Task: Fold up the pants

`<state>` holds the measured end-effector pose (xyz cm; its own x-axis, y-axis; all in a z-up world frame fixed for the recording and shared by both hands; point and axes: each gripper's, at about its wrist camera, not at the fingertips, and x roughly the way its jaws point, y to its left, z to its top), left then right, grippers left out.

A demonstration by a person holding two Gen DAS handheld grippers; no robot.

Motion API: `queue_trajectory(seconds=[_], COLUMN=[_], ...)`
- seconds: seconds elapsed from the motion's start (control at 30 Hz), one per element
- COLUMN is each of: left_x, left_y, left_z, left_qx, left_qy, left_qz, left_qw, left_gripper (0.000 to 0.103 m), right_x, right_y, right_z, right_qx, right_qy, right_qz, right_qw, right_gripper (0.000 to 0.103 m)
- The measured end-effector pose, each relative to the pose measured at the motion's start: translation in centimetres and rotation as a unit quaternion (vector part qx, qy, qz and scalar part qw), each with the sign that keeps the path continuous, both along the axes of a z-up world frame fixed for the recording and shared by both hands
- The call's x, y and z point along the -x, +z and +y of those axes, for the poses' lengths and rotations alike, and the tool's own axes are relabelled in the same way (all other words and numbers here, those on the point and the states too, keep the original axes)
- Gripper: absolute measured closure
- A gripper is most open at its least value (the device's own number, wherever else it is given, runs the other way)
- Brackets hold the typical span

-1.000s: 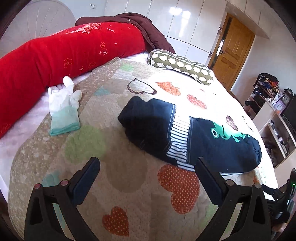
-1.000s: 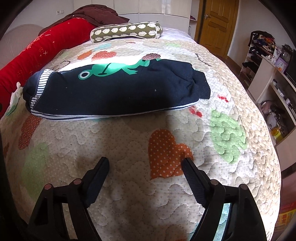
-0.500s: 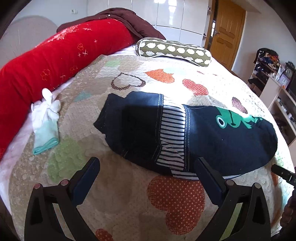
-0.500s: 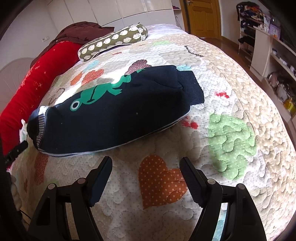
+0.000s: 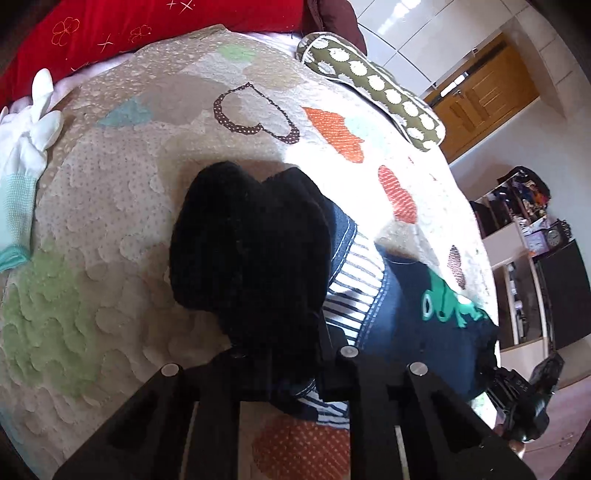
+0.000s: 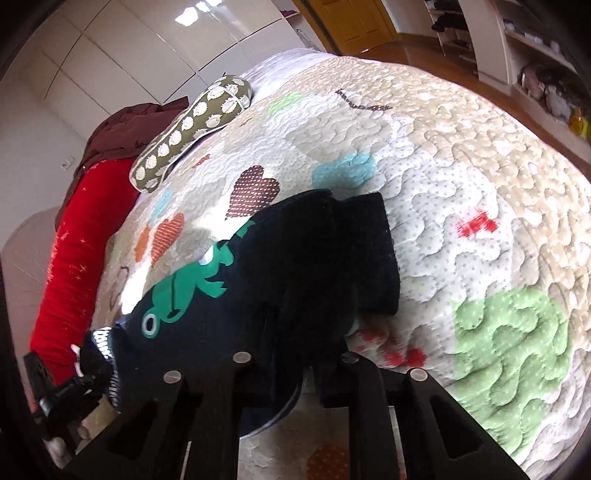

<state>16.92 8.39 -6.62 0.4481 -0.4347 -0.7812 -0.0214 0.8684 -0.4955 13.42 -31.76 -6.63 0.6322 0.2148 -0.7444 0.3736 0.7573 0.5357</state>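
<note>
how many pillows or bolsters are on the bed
2: a long red bolster along the bed's far edge, and an olive dotted pillow beside its end. More may lie out of view.

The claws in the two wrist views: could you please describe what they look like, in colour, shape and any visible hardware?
Both are alike. The left claw and the right claw are matte black, built of angular arms with cut-out slots. Each shows round silver rivets or bolt heads at its joints. No cables, sleeves or printed markings show on either claw itself.
</note>
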Motion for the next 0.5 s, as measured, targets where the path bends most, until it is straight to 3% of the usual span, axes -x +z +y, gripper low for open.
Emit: queue_trajectory(seconds=[0.3, 0.43, 0.5], left_x=[8.2, 12.0, 13.1], left_y=[4.6, 4.2, 2.7], left_z=[3.4, 5.4, 6.1], left_qx=[0.032, 0.046, 0.038], left_qy=[0.020, 0.041, 0.060], left_qz=[-0.024, -0.015, -0.001], left_qw=[0.9990, 0.9980, 0.9975], left_gripper=[0.089, 0.087, 0.078], right_x=[7.3, 11.7, 12.8], right_y=[5.7, 5.2, 3.5], right_z=[2.2, 2.4, 2.0], right_qx=[0.038, 0.023, 0.019], right_qy=[0.040, 0.045, 0.037], right_qz=[-0.039, -0.028, -0.007], right_qw=[0.998, 0.998, 0.999], right_gripper=[0.089, 0.089, 0.083])
